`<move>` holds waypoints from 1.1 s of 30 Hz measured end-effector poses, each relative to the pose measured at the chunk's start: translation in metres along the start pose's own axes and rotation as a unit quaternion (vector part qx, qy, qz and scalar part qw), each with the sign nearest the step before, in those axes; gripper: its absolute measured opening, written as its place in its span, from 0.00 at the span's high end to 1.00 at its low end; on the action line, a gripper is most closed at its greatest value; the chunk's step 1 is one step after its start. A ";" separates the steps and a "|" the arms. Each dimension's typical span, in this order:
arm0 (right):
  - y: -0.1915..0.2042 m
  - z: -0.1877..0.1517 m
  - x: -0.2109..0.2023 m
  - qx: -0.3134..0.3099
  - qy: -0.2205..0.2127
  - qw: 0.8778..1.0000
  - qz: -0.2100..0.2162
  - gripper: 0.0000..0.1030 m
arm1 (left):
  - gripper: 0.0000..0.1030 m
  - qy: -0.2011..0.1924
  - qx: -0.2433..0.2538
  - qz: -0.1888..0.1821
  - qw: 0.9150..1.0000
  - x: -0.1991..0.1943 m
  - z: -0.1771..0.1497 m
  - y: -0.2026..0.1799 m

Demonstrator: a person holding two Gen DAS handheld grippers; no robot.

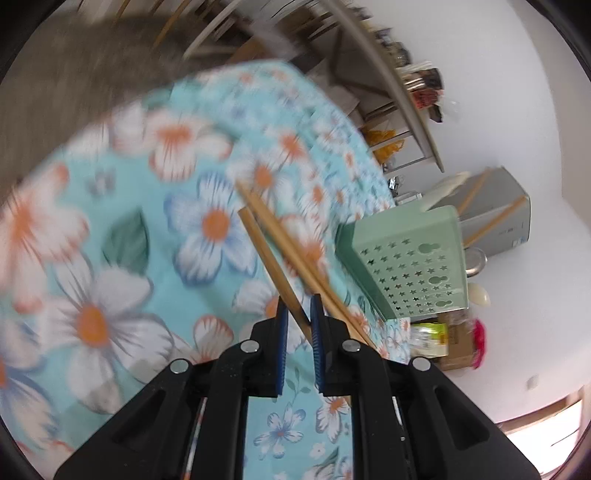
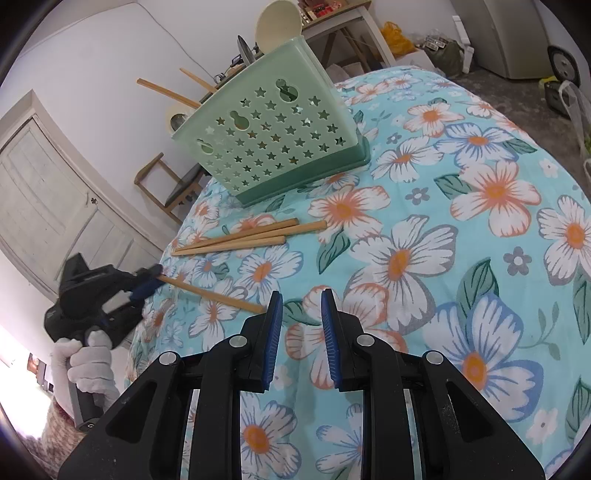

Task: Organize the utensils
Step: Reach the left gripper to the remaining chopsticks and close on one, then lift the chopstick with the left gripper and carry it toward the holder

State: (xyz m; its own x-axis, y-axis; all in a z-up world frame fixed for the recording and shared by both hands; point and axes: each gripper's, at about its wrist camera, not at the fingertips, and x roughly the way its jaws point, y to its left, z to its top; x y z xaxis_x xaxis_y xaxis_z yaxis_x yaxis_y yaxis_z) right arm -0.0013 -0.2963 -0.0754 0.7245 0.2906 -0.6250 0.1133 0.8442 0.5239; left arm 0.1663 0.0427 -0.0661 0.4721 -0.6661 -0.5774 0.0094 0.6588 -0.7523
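The left gripper [image 2: 153, 278], held in a white-gloved hand [image 2: 86, 356], is clenched on wooden chopsticks [image 2: 212, 294] near their thin ends, above the floral cloth [image 2: 461, 240] covering the counter. Three more square-ended chopsticks [image 2: 251, 236] lie loose on the cloth between it and the mint-green plastic utensil holder [image 2: 275, 138], whose wall is pierced with star-shaped holes. Two chopsticks [image 2: 173, 90] and a cream spoon [image 2: 277, 22] already stand in the holder. The right gripper [image 2: 301, 299] hovers with jaws slightly parted, grasping nothing.
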 end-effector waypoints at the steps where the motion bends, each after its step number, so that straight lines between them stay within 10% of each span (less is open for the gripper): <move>1: 0.000 0.001 0.000 0.000 0.000 1.000 0.000 0.78 | 0.89 -0.015 0.023 0.008 1.000 -0.007 0.001 -0.007; 6: 0.003 0.000 -0.001 0.000 -0.002 1.000 0.001 0.78 | 0.89 -0.072 0.128 0.036 0.988 -0.031 0.003 -0.041; 18: 0.001 0.000 -0.001 0.003 -0.001 1.000 0.004 0.78 | 0.92 -0.159 0.389 0.034 0.907 -0.061 -0.036 -0.129; 33: -0.006 -0.001 -0.003 0.009 -0.002 1.000 0.003 0.78 | 0.94 -0.104 0.429 0.036 0.897 -0.023 -0.065 -0.136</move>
State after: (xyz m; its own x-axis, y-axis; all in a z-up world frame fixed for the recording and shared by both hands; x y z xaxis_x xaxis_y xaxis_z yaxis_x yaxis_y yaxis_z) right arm -0.0050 -0.3017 -0.0774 0.7273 0.2946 -0.6199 0.1216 0.8336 0.5388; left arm 0.0968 -0.0543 0.0292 0.6513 -0.5908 -0.4762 0.6054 0.7829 -0.1433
